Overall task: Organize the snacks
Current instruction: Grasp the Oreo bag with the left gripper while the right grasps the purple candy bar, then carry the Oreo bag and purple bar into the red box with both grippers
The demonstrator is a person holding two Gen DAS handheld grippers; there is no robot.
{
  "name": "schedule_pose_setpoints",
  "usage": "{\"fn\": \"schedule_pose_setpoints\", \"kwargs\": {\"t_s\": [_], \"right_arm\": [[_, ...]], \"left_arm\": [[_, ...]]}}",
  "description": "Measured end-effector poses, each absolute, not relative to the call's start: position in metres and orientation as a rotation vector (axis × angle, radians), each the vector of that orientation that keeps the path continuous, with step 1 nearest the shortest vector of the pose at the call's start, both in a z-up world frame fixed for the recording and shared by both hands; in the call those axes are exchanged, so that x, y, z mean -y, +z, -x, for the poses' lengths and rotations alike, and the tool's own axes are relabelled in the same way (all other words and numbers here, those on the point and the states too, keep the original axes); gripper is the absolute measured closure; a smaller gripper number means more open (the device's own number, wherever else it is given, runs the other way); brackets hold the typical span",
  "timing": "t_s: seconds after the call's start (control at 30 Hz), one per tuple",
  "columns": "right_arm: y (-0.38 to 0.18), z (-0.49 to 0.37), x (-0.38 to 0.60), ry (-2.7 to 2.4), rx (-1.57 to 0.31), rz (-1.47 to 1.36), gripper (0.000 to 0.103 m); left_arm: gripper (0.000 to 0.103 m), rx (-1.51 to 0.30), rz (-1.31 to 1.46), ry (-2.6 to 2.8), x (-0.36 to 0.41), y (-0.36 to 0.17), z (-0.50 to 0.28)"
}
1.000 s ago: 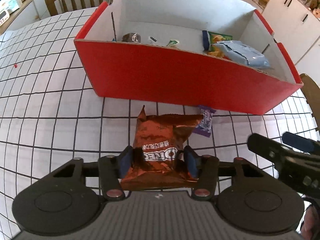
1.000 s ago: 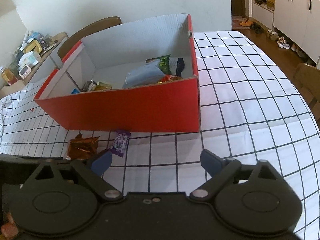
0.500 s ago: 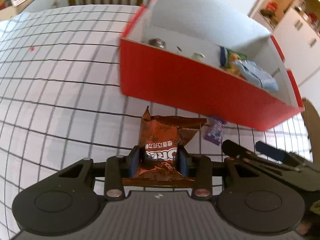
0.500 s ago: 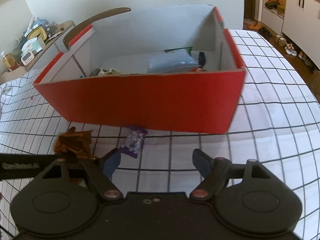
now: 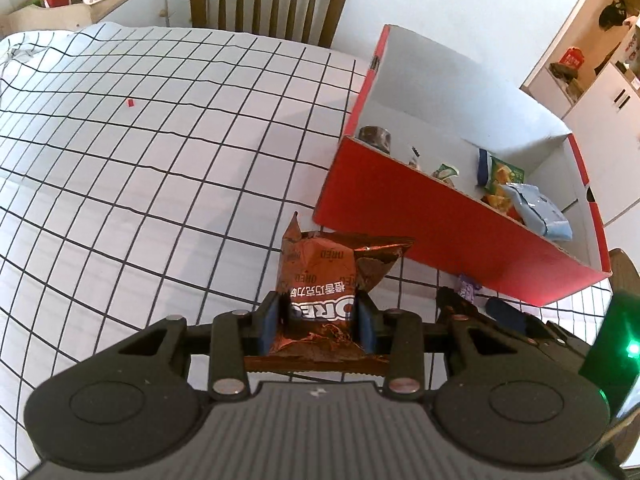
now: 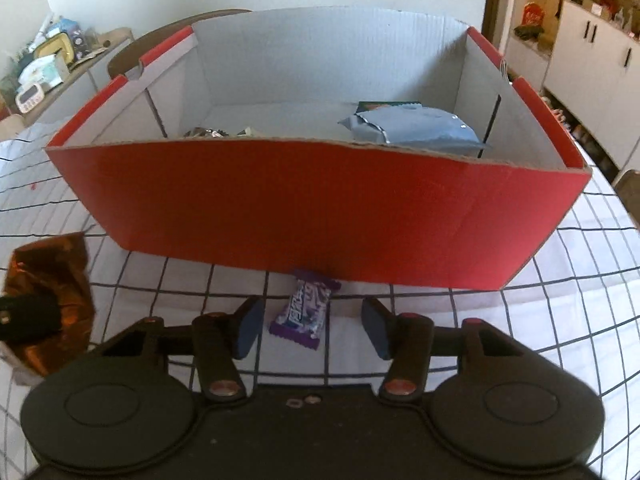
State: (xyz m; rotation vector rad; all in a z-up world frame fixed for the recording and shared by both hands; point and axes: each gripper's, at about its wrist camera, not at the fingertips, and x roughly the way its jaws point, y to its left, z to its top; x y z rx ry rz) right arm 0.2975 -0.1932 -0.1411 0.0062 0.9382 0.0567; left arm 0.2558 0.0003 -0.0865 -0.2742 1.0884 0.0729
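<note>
**Snack sorting at the red box: left gripper loaded, right gripper spread**

Tabletop [image 5: 120,160], largest element: white cloth ruled with a black grid, wooden chair [image 5: 268,0] at its far edge.

Red cardboard box [image 6: 320,208], white inside, open-topped, standing on the tabletop toward the far right in the left wrist view and filling the middle of the right wrist view. Inside, against its right end: pale blue packet [image 6: 412,128] lying over a green packet [image 5: 506,170]; smaller wrapped items at the left end, too small to identify.

Left gripper [image 5: 316,324]: closed on the copper Oreo bag [image 5: 320,276], blue pads pressing both sides of the bag's lower half, printed name upside down, crumpled top pointing at the box's near left corner. Same bag at the left edge of the right wrist view, beside the box's near wall and apart from it.

Right gripper [image 6: 312,326]: spread wide, gripping nothing, fingers flanking the purple candy wrapper [image 6: 304,312] without touching it.

Purple candy wrapper, smallest task item: flat on the tabletop, far end at the foot of the box's near wall; contact with the wall not discernible.
</note>
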Motion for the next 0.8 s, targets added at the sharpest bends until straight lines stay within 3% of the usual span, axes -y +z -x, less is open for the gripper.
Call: {"fn": "schedule_pose_setpoints", "kwargs": {"t_s": [0.13, 0.4, 0.57, 0.8], "right_arm": [[-0.143, -0.295, 0.181, 0.031, -0.919, 0.079, 0.053], [-0.140, -0.291, 0.186, 0.057, -0.914, 0.057, 0.080], [-0.138, -0.284, 0.196, 0.106, -0.911, 0.038, 0.086], [-0.125, -0.256, 0.216, 0.153, -0.907, -0.012, 0.086]], "left_arm": [[0.065, -1.091, 0.276, 0.076, -0.001, -0.088, -0.256], [0.065, -1.081, 0.264, 0.062, -0.001, -0.084, -0.251], [0.065, -1.075, 0.251, 0.048, 0.001, -0.081, -0.247], [0.065, -1.061, 0.235, 0.022, 0.007, -0.072, -0.237]]}}
